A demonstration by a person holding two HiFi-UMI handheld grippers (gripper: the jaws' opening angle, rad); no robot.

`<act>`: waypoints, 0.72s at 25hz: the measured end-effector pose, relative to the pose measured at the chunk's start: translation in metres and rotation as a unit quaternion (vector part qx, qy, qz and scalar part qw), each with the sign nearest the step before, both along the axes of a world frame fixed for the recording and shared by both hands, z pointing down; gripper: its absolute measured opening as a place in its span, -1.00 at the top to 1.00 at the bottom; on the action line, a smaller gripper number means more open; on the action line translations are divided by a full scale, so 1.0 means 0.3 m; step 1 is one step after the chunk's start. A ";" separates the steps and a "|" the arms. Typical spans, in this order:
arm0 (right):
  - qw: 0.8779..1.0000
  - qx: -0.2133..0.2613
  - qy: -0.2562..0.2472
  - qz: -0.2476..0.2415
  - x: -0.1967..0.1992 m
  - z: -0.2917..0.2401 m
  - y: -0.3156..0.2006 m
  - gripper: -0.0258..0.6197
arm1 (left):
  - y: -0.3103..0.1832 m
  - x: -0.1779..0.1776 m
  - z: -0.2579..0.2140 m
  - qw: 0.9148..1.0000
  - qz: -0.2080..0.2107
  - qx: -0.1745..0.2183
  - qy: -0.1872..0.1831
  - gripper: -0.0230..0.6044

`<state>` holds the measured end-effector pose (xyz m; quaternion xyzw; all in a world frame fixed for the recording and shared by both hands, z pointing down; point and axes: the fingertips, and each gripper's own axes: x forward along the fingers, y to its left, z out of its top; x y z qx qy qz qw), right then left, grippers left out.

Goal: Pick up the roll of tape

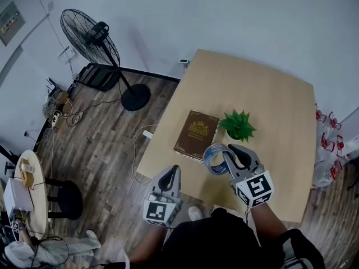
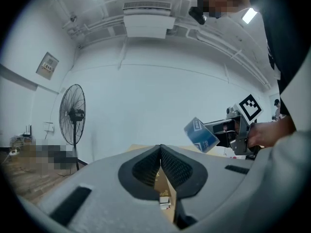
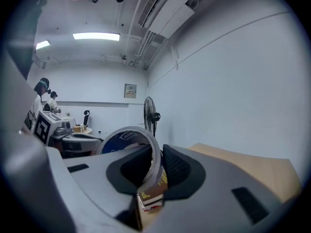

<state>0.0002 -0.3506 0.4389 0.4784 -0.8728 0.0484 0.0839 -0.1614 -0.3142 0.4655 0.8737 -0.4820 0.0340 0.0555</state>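
Roll of tape [image 3: 124, 140] pinched in right gripper [image 3: 156, 152], lower half hidden behind its jaws; left gripper [image 2: 160, 152] closed, empty.

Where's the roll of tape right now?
Head view, right of centre: the roll of tape is clamped in the right gripper, above the table, beside the book.

What we see around the work

We see a tan wooden table [image 1: 280, 105] on a plank floor [image 1: 106, 150]. A brown book [image 1: 196, 134] with gold print lies flat on it, and a small green potted plant [image 1: 238, 125] stands just right of the book. A black standing fan [image 1: 92, 38] stands far left by the white wall. A small round table [image 1: 29, 189] sits near left, well apart from the rest
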 end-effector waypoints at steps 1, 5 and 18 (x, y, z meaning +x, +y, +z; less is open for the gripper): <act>1.000 0.006 -0.001 0.003 0.004 -0.017 0.005 0.72 | -0.005 0.000 -0.011 1.000 0.001 0.005 -0.002 0.93; 1.000 0.023 -0.006 0.014 0.024 -0.059 0.017 0.72 | -0.012 0.020 -0.037 1.000 0.008 0.017 0.001 0.93; 0.999 0.034 0.018 0.027 0.055 -0.054 0.009 0.75 | -0.020 0.050 -0.032 1.000 0.014 0.014 0.005 0.93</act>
